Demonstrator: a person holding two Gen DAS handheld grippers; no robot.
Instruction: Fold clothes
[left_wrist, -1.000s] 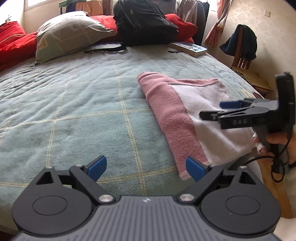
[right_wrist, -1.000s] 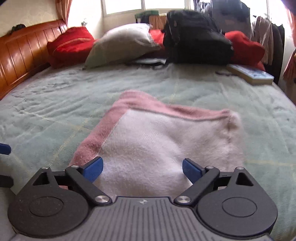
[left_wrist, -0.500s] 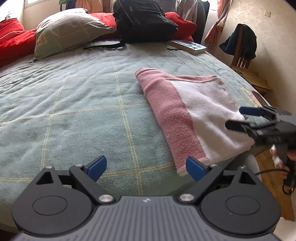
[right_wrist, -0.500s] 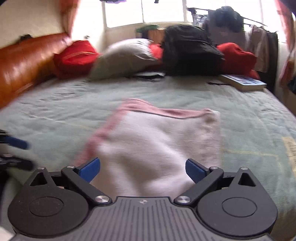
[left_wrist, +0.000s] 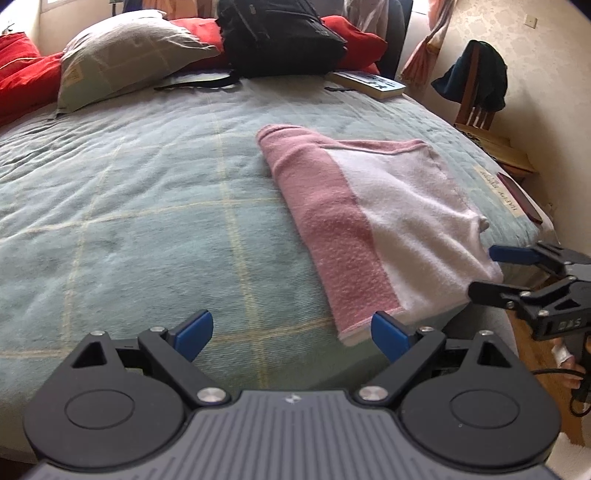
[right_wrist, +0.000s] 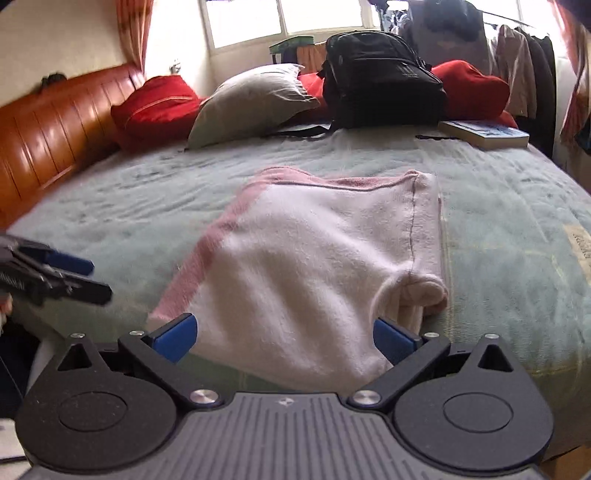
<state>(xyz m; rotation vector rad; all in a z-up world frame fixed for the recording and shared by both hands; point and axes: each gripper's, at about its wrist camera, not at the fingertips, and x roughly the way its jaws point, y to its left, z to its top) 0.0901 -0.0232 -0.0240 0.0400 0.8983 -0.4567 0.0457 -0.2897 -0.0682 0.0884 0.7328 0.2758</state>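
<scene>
**Folded towel at bed's near edge, both grippers spread and empty**

Only the left wrist view shows the wooden chair (left_wrist: 476, 92) with a dark garment by the wall; only the right wrist view shows the orange headboard (right_wrist: 55, 122) and window (right_wrist: 280, 18). Each view catches the other gripper at its margin.

Towel (left_wrist: 369, 229): folded into a rough rectangle, pink band along its left side, white across the rest, thin pink strip on the far edge. Right wrist view shows its near right corner bunched into a small lump (right_wrist: 424, 291). It lies on the green checked bedspread (left_wrist: 147, 221), its near end at the bed's edge.

Left gripper (left_wrist: 291, 332): fingers wide apart, nothing held; right blue fingertip just beside the towel's near pink corner. Right gripper (right_wrist: 284, 334): fingers wide apart, nothing held, towel's near edge between them; contact cannot be told.

Open bedspread stretches left of the towel. Grey pillow (left_wrist: 125, 55), black backpack (left_wrist: 277, 33), red cushions (right_wrist: 159, 103) and book (left_wrist: 369, 83) sit well apart, at the far side.
</scene>
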